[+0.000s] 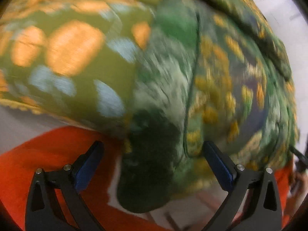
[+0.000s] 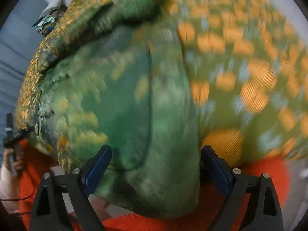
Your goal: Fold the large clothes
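1. Left gripper (image 1: 154, 165): jaws wide apart, green patterned garment (image 1: 173, 77) bunched between, over an orange surface (image 1: 38, 154).
2. Right gripper (image 2: 156, 165): likewise spread around cloth.
3. Judged soft, light, floppy; best pinched at a seamed edge.

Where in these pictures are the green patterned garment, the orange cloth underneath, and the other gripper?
green garment with orange and pale blue spots (image 2: 134, 96): right wrist view, on its plain green fold.
orange-red cloth (image 1: 48, 150): left wrist view, bare patch at lower left.
left gripper (image 2: 13, 134): right wrist view, its dark body at the left edge.
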